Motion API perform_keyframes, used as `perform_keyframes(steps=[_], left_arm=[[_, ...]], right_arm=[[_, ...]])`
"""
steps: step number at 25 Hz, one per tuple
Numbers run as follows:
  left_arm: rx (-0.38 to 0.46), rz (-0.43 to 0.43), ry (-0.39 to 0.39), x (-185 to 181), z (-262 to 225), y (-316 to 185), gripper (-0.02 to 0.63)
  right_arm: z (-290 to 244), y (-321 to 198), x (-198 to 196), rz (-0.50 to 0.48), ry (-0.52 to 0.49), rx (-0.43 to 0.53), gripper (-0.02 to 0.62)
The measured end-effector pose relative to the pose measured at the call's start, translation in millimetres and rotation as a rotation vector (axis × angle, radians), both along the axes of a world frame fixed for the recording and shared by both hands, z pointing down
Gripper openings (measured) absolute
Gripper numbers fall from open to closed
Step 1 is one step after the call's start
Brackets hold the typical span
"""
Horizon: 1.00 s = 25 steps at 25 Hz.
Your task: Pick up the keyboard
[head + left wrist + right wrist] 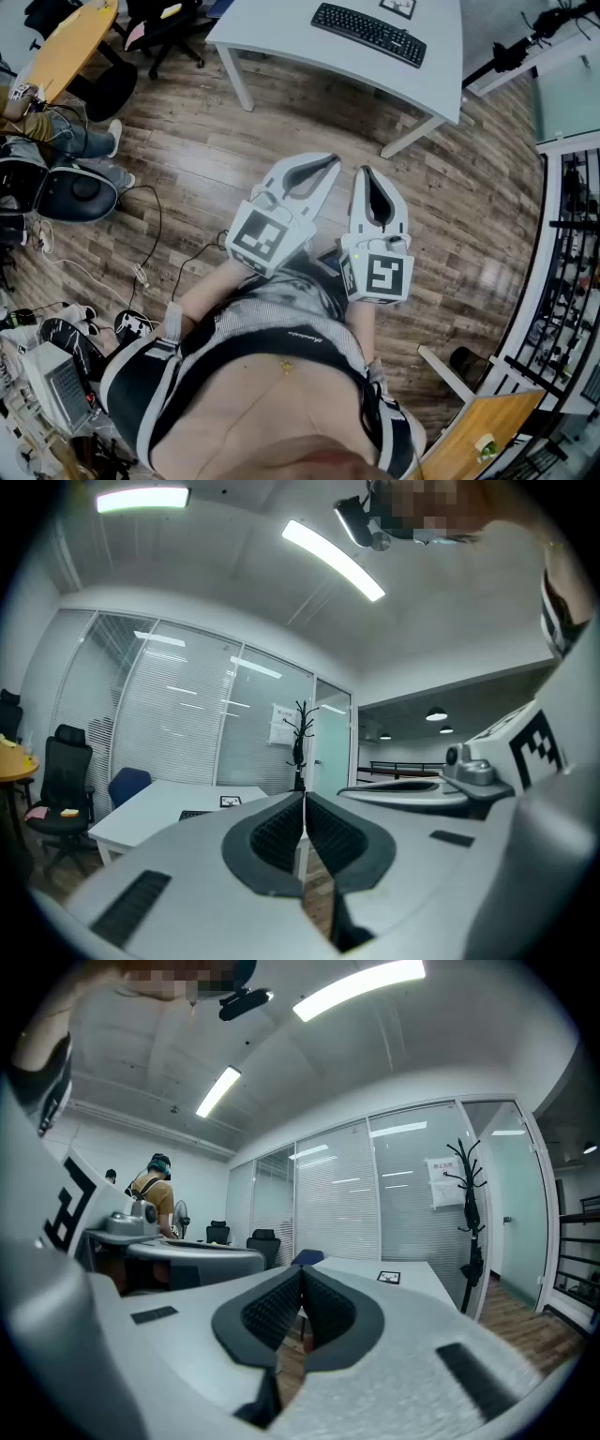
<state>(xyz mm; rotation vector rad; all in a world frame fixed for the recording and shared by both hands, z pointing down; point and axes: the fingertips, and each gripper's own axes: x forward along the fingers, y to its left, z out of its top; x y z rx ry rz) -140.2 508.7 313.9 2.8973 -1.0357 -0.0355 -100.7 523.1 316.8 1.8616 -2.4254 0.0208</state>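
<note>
While both grippers hang over the wood floor (216,159) at mid-frame in the head view, the keyboard (368,34) lies at the top centre on a white table (281,42), well apart from them. It is black, long and slim, with rows of low keys, set at a slant with its right end lower in the picture. A square marker card (397,6) sits just above it. The left gripper (330,165) and right gripper (367,174) are both clenched, pads together on nothing.
</note>
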Motion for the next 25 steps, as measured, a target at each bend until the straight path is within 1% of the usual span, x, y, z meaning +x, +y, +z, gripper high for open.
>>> perform_keyframes(steps=[3, 4, 5, 8, 11, 19, 25], left_arm=[[0.011, -0.016, -0.005, 4, 2, -2, 0.012], [0.009, -0.02, -0.003, 5, 3, -4, 0.012], [0.004, -0.025, 0.0, 6, 4, -5, 0.012], [-0.014, -0.036, 0.01, 10, 7, -9, 0.028], [-0.036, -0.035, 0.006, 17, 14, -13, 0.069], [-0.079, -0.032, 0.018, 39, 29, -23, 0.081], [-0.084, -0.037, 0.03, 46, 32, -49, 0.086]], right_arm=[[1, -2, 6, 0.0, -0.01, 0.006, 0.012], [2, -3, 7, -0.003, -0.014, 0.004, 0.045], [3, -4, 9, -0.007, -0.018, 0.002, 0.064], [5, -6, 17, -0.015, -0.026, -0.002, 0.064], [7, -8, 26, -0.02, -0.028, -0.005, 0.066], [16, -18, 53, -0.017, -0.037, -0.013, 0.072], [23, -42, 60, -0.02, -0.037, -0.02, 0.074]])
